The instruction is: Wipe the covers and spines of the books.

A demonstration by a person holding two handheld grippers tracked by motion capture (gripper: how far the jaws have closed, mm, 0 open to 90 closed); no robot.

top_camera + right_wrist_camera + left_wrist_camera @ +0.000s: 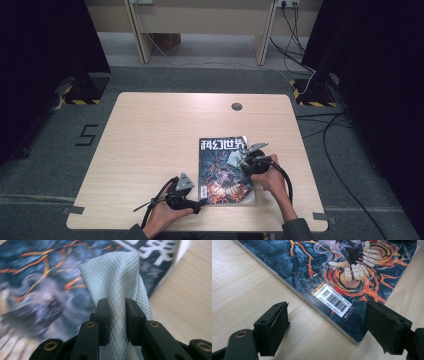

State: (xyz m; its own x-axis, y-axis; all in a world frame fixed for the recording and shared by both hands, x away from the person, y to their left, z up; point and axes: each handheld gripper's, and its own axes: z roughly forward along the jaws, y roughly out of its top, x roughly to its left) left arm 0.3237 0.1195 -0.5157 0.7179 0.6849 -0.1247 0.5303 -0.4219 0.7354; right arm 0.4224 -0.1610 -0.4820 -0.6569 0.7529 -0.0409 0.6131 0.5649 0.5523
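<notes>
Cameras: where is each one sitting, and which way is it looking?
High view: above the table, looking down; both hands and forearms show.
Left gripper view: on the left gripper, facing the magazine corner; open jaws.
Right gripper view: on the right gripper, over the cover; jaws pinching a white cloth.
All three share the magazine.
</notes>
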